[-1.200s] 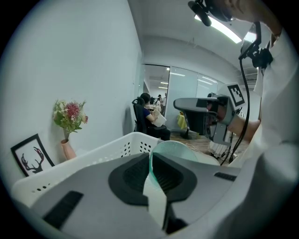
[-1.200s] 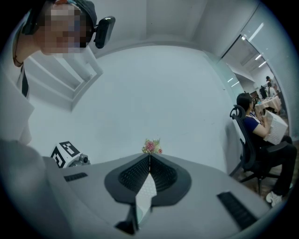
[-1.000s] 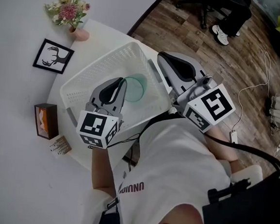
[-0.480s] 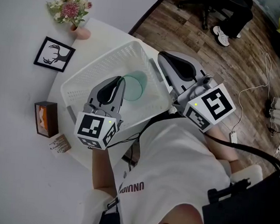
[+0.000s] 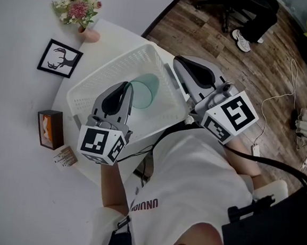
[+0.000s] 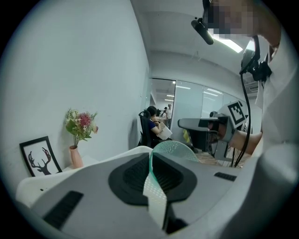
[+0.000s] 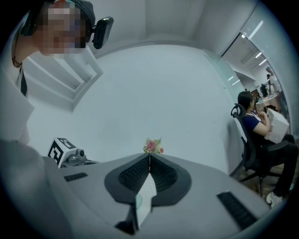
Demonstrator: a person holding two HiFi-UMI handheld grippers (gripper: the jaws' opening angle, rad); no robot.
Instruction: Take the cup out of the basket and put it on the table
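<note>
1. While the left gripper point(image 5: 128, 86) hangs over the white basket point(image 5: 113, 68), its jaws are closed narrow on the wall of the green cup point(image 5: 148, 86).
2. Seen from the head view, the cup lies within the basket's outline, near its middle.
3. Right gripper point(image 5: 178, 60): jaws pressed together, holding nothing, just outside the basket's right rim, above the table's point(image 5: 116, 33) right edge.

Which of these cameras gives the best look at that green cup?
The head view: most of the green cup shows against the white basket, its rim pinched by the left tool. The left gripper view shows only part of the rim between the jaws. The right gripper view misses it.
</note>
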